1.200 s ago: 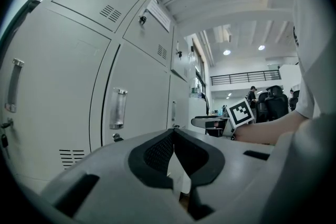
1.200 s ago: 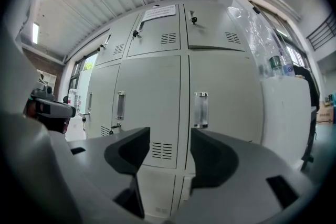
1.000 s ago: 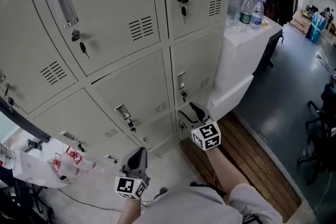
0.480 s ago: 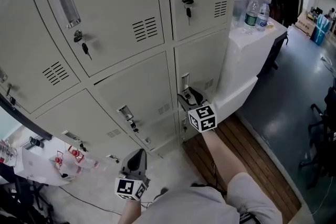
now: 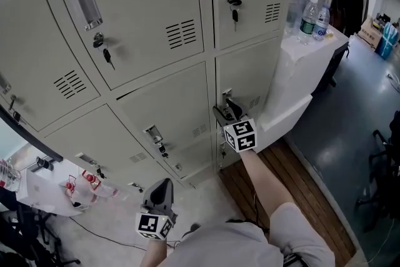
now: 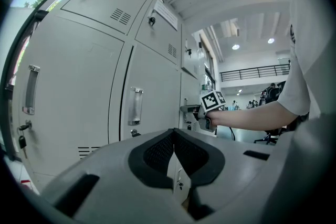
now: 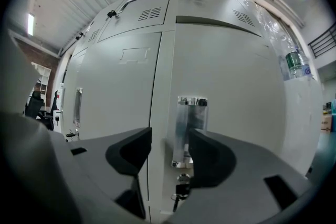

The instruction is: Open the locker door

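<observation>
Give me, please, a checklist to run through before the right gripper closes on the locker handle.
1. Right gripper open: ok.
2. Handle centred in its gap: not ok, it sits toward the right-hand jaw.
3. Jaws far enough in to span the handle: cannot tell.
4. Lock released: cannot tell; a key sits in it.
5. Left gripper shut and clear of the door: ok.

Right gripper (image 5: 226, 110) forward on an outstretched arm (image 5: 261, 183), fingers apart; left gripper (image 5: 164, 183) low, fingers together
</observation>
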A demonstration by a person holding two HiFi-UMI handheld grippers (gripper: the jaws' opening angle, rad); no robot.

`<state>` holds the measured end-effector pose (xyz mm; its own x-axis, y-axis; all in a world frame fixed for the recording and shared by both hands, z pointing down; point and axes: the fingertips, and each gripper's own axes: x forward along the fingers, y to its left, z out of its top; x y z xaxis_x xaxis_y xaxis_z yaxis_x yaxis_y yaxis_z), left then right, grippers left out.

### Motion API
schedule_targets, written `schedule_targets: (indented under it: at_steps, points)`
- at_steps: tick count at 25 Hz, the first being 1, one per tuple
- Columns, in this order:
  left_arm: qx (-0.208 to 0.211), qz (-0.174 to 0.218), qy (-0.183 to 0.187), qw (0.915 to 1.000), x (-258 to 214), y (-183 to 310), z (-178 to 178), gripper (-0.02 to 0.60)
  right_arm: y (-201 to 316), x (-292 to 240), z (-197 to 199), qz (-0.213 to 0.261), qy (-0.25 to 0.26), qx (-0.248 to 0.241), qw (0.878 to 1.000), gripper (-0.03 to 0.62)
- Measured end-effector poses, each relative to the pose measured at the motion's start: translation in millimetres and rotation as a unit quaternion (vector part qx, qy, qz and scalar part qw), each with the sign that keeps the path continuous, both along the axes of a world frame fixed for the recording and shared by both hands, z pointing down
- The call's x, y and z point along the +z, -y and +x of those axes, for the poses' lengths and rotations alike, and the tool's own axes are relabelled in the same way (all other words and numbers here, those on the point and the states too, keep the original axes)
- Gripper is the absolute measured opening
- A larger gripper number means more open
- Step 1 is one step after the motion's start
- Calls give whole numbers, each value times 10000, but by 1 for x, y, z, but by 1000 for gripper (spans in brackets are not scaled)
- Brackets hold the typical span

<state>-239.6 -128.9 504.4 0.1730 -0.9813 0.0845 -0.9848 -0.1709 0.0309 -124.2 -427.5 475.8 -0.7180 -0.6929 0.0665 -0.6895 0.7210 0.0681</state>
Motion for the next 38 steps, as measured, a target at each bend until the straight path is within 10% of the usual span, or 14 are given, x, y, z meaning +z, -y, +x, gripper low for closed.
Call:
schedule_targets:
  at_steps: [38]
  points:
    - [513, -86, -122, 9986, 9, 17, 21, 8, -20, -1, 37, -65, 258, 240, 9994, 114]
